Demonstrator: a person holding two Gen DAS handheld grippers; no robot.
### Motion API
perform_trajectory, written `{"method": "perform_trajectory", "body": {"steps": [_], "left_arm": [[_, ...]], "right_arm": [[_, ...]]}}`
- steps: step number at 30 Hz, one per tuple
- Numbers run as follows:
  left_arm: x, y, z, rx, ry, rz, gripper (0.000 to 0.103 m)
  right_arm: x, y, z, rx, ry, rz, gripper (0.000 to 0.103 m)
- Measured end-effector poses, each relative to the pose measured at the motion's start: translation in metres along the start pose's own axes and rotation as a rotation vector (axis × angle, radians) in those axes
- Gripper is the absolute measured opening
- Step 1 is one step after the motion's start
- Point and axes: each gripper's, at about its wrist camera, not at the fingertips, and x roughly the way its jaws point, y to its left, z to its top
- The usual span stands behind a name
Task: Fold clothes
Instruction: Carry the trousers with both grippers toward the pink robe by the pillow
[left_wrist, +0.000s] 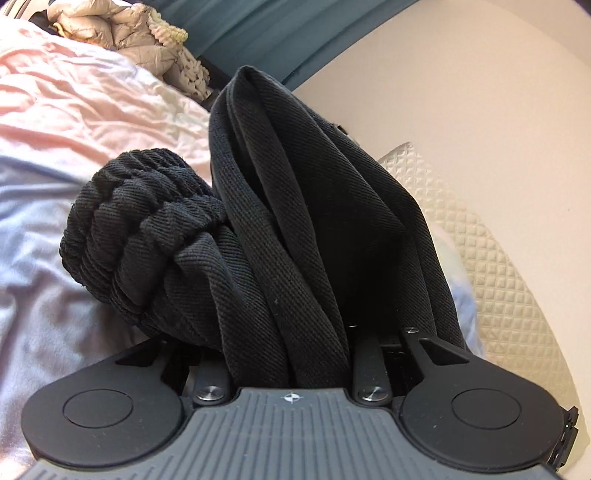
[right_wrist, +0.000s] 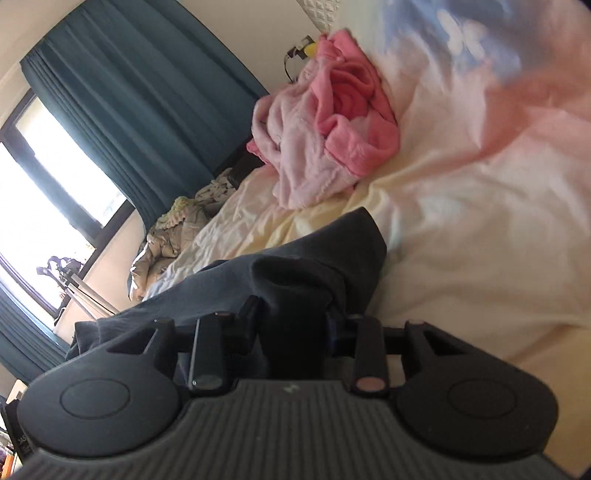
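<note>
A black garment (left_wrist: 280, 229) with a ribbed elastic band (left_wrist: 144, 225) fills the left wrist view, bunched and standing up out of my left gripper (left_wrist: 291, 354), which is shut on it; the cloth hides the fingertips. In the right wrist view the same dark garment (right_wrist: 295, 273) drapes over my right gripper (right_wrist: 293, 325), which is shut on a fold of it. Both grippers hold the garment above a bed with a pink and white sheet (right_wrist: 461, 206).
A pink fleece garment (right_wrist: 325, 122) lies crumpled on the bed. A beige puffer jacket (left_wrist: 122, 33) lies at the bed's far edge, also in the right wrist view (right_wrist: 170, 240). Teal curtains (right_wrist: 140, 99), a window (right_wrist: 44, 206) and a quilted headboard (left_wrist: 480, 258) border the bed.
</note>
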Motion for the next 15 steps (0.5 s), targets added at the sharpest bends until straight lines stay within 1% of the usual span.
{"method": "perform_trajectory", "body": {"steps": [1, 2, 3, 5, 7, 8, 9, 10, 11, 13, 14, 15], "left_arm": [[0.000, 0.007, -0.006, 0.033, 0.004, -0.002, 0.031], [-0.002, 0.012, -0.010, 0.056, -0.002, -0.014, 0.033], [-0.003, 0.016, -0.009, 0.052, 0.003, -0.024, 0.036], [-0.004, 0.023, -0.006, 0.029, 0.026, -0.033, 0.038], [-0.007, 0.025, -0.002, 0.020, 0.057, -0.011, 0.048], [-0.011, 0.025, -0.001, 0.031, 0.069, 0.000, 0.060], [-0.015, 0.024, 0.000, 0.043, 0.079, 0.012, 0.075], [-0.022, 0.022, 0.000, 0.065, 0.087, 0.026, 0.080], [-0.031, 0.020, 0.000, 0.093, 0.089, 0.048, 0.085], [-0.048, 0.011, -0.001, 0.177, 0.103, 0.138, 0.087], [-0.054, 0.010, 0.003, 0.216, 0.101, 0.182, 0.092], [-0.064, 0.007, 0.005, 0.251, 0.088, 0.209, 0.095]], "right_arm": [[0.003, -0.009, -0.012, 0.012, 0.013, -0.011, 0.036], [0.000, -0.014, -0.020, 0.024, -0.005, 0.001, 0.037], [-0.003, -0.018, -0.028, 0.036, -0.022, 0.013, 0.038], [-0.006, -0.020, -0.032, 0.090, -0.029, 0.013, 0.039], [-0.007, -0.012, -0.029, 0.098, -0.028, -0.012, 0.042], [-0.007, -0.008, -0.025, 0.101, -0.024, -0.029, 0.044], [-0.011, -0.004, -0.021, 0.101, -0.025, -0.052, 0.049], [-0.014, 0.001, -0.016, 0.102, -0.026, -0.074, 0.054], [-0.017, 0.006, -0.011, 0.102, -0.026, -0.096, 0.064], [-0.027, 0.015, -0.003, 0.085, -0.032, -0.134, 0.065], [-0.034, 0.023, 0.002, 0.047, -0.042, -0.158, 0.065], [-0.043, 0.033, 0.006, -0.001, -0.066, -0.190, 0.065]]}}
